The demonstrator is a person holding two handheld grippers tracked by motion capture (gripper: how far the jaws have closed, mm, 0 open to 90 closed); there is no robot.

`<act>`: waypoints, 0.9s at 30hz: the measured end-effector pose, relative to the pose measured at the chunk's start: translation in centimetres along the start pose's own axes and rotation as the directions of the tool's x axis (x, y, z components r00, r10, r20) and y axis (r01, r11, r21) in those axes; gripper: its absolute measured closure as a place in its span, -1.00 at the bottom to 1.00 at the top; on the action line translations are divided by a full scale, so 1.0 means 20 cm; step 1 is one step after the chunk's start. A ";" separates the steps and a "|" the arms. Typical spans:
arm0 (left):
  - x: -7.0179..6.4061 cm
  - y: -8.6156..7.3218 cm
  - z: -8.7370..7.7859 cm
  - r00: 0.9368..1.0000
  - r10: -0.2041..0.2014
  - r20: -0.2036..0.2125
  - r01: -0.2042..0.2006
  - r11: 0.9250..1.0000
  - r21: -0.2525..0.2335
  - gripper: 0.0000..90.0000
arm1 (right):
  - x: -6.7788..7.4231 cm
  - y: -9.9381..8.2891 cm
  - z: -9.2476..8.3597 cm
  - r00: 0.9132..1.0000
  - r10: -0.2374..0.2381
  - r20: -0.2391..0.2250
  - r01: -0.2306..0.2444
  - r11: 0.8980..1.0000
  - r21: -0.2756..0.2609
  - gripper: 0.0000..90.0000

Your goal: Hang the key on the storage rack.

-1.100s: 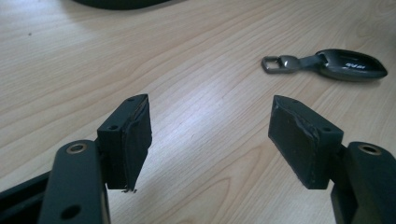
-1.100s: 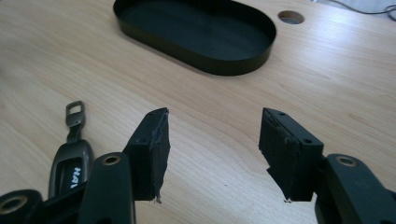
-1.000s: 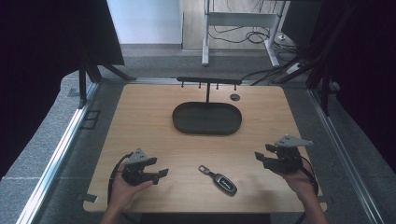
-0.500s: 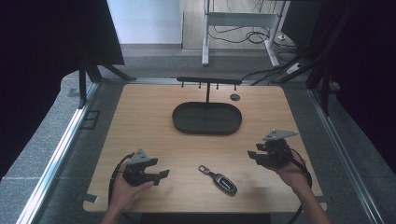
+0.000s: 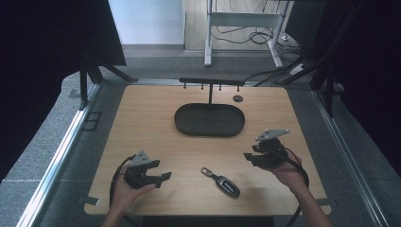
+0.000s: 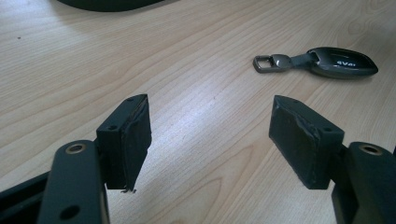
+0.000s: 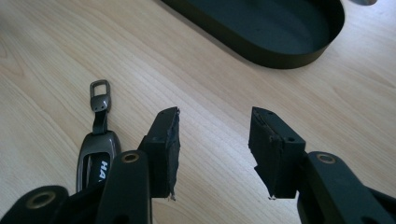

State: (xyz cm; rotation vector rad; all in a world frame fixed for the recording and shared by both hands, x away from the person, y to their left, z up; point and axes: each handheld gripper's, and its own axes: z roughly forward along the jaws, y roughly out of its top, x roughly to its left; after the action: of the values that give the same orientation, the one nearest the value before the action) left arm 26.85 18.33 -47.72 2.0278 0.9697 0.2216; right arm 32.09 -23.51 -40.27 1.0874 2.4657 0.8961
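Observation:
A dark car key fob [image 5: 222, 182] with a metal loop lies flat on the wooden table near its front edge, between my two grippers. In the left gripper view the fob [image 6: 341, 63] lies ahead and to the right of my left gripper [image 6: 210, 135], whose jaws stand wide apart with nothing between them. My left gripper [image 5: 163, 177] sits low at the front left. My right gripper [image 5: 248, 157] hovers to the right of the fob. Its jaws have just been closing partway and stay open and empty. In the right gripper view the fob [image 7: 98, 154] lies beside the left jaw, outside my right gripper [image 7: 215, 135].
A black oval tray [image 5: 209, 119] sits mid-table with a black hook rack [image 5: 211, 81] standing behind it. A small round disc [image 5: 238, 98] lies at the back. The tray's rim [image 7: 280, 58] lies ahead of the right gripper. Metal frame rails border the table.
My right gripper has moved left, toward the key fob and the table's middle. The left gripper and the fob have stayed in place.

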 end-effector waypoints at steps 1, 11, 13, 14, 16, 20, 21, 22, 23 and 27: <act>0.00 0.00 0.00 1.000 0.001 0.002 -0.001 1.000 0.002 -0.33 | 0.00 0.00 0.01 1.000 0.000 -0.007 0.000 1.000 0.001 0.22; -0.01 0.00 0.02 1.000 0.006 0.007 -0.006 1.000 0.017 -0.33 | 0.04 0.03 0.06 0.999 -0.021 -0.026 0.021 1.000 0.023 0.22; -0.01 0.00 0.01 1.000 0.000 0.024 -0.001 1.000 0.012 -0.33 | 0.06 0.05 0.08 0.999 -0.027 -0.023 0.027 0.999 0.039 0.22; -0.02 0.00 0.01 1.000 0.003 0.024 -0.004 1.000 0.010 -0.33 | 0.06 0.05 0.08 0.999 -0.034 -0.028 0.036 0.999 0.040 0.22; -0.02 0.00 0.01 1.000 0.004 0.023 -0.005 1.000 0.007 -0.33 | 0.06 0.06 0.09 0.999 -0.040 -0.028 0.041 0.998 0.043 0.23; -0.02 0.00 0.01 1.000 0.005 0.018 -0.005 1.000 0.008 -0.33 | 0.08 0.08 0.11 0.998 -0.049 -0.044 0.052 0.997 0.061 0.23; -0.02 0.00 0.01 1.000 0.004 0.018 -0.005 1.000 0.009 -0.33 | 0.09 0.08 0.12 0.997 -0.055 -0.050 0.058 0.996 0.066 0.23; -0.02 0.00 0.01 1.000 0.005 0.018 -0.005 1.000 0.009 -0.33 | 0.09 0.08 0.12 0.997 -0.061 -0.056 0.065 0.996 0.068 0.23; -0.02 0.00 0.01 1.000 0.005 0.019 -0.005 1.000 0.009 -0.33 | 0.10 0.08 0.13 0.996 -0.061 -0.060 0.066 0.995 0.074 0.23; -0.02 0.00 0.01 1.000 0.007 0.021 -0.007 1.000 0.013 -0.33 | 0.12 0.09 0.14 0.995 -0.074 -0.070 0.080 0.993 0.088 0.23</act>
State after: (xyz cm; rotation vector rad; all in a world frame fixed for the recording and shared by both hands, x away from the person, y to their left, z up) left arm 26.73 17.86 -47.74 2.0419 0.9533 0.1981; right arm 32.96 -19.65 -41.21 0.9990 2.6073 0.8175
